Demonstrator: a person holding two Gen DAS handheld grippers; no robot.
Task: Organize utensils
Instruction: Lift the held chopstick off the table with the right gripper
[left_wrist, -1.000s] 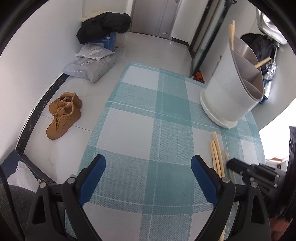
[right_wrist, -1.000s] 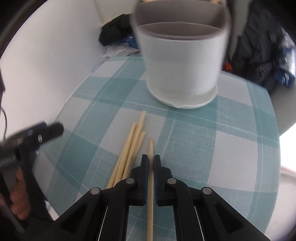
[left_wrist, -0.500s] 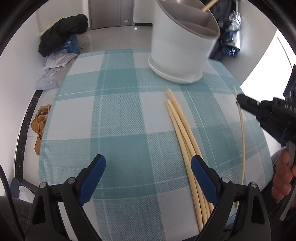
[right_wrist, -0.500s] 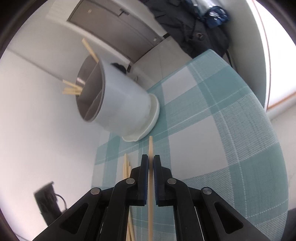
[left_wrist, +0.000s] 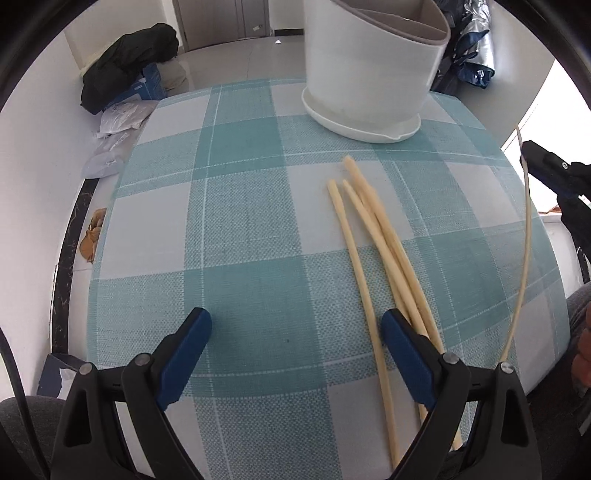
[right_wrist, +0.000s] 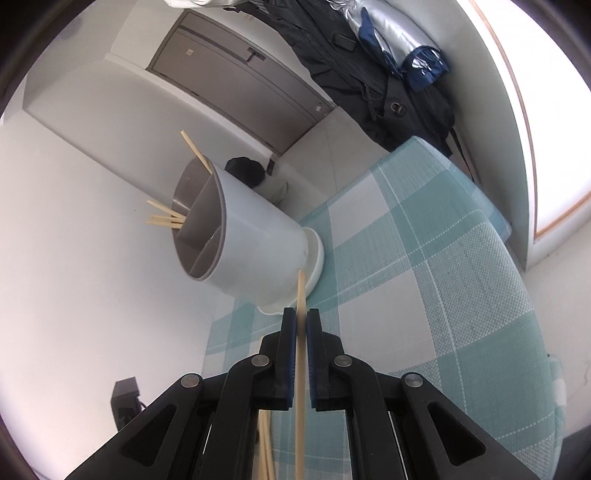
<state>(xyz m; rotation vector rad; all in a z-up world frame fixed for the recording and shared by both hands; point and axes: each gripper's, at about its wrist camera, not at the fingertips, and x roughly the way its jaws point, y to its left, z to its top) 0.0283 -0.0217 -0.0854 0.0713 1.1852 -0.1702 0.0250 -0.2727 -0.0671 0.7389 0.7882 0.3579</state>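
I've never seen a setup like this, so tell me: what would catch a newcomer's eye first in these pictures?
Probably the right claw, shut on a single chopstick aimed toward the white divided utensil holder, which already has several chopsticks poking out. Next, the loose chopsticks lying on the teal checked tablecloth in front of the holder, with the left claw wide open just above them.

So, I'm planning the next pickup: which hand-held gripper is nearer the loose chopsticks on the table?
Left. The left hand-held gripper hangs over the loose chopsticks; the right, off to the side, is raised.
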